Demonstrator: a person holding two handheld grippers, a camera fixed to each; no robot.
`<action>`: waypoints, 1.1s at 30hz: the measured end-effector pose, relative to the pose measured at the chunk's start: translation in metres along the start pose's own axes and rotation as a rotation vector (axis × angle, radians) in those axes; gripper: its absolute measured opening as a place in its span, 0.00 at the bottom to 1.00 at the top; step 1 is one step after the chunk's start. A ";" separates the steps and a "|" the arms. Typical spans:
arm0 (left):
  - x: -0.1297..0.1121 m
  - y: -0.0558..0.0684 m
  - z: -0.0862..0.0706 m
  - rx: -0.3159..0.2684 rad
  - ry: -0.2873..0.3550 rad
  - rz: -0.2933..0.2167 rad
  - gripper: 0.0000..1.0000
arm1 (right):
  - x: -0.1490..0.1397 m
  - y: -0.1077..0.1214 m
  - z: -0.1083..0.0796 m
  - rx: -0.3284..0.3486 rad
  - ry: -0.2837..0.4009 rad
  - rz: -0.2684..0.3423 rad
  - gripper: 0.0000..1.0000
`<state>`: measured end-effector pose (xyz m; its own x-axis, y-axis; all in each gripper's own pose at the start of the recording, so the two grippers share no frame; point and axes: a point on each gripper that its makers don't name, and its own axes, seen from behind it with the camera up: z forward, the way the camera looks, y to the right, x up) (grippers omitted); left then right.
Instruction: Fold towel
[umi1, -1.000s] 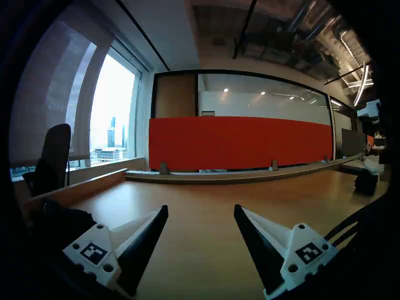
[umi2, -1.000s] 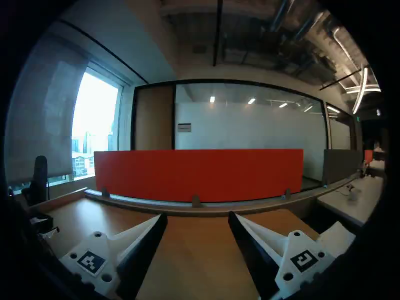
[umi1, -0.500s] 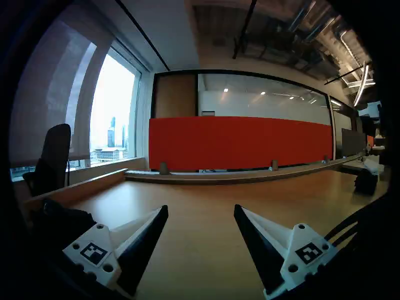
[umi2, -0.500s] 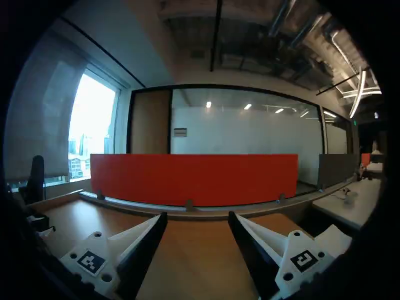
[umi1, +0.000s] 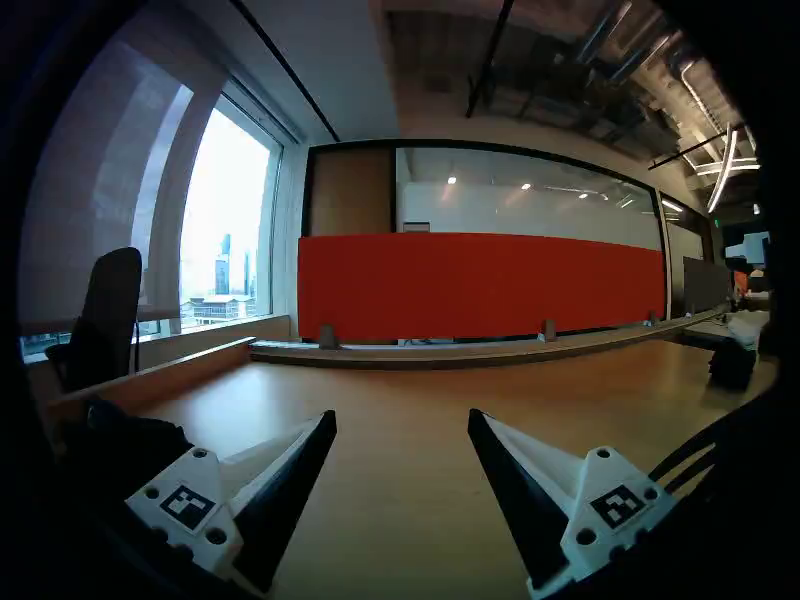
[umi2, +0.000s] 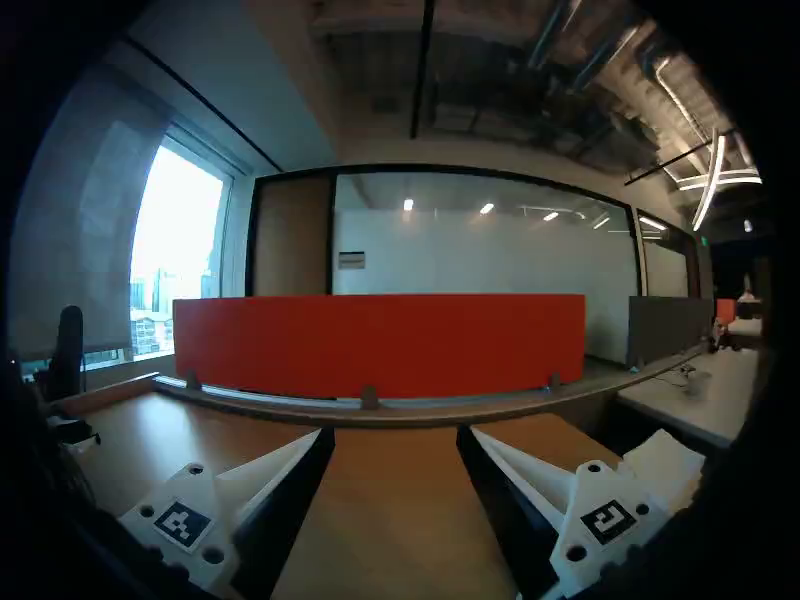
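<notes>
Desk (umi1: 400, 380) below level hand-held grippers (umi1: 401, 413) (umi2: 395, 430) (jaws apart).

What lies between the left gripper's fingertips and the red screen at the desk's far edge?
In the left gripper view, bare wooden desk runs from the left gripper to a low ledge at the foot of the red screen.

Divider (umi1: 480, 285) behind desk (umi1: 400, 420), window (umi1: 225, 240) at left; chair (umi1: 105, 310) before window
</notes>
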<state>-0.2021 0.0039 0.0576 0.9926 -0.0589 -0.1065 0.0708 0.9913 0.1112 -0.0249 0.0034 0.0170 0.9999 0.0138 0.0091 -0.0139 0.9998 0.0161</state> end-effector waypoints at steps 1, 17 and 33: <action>0.000 0.000 0.000 0.000 0.000 0.000 0.98 | -0.003 0.001 0.000 -0.001 0.000 -0.002 0.95; -0.001 -0.001 0.000 0.000 0.000 0.000 0.98 | -0.052 0.022 -0.002 -0.021 0.008 0.020 0.94; -0.001 -0.001 0.000 0.000 0.001 0.000 0.98 | -0.094 0.021 -0.003 -0.008 0.009 0.048 0.94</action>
<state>-0.2034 0.0034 0.0574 0.9925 -0.0591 -0.1071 0.0710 0.9912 0.1116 -0.1192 0.0234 0.0131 0.9981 0.0615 0.0010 -0.0615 0.9981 0.0077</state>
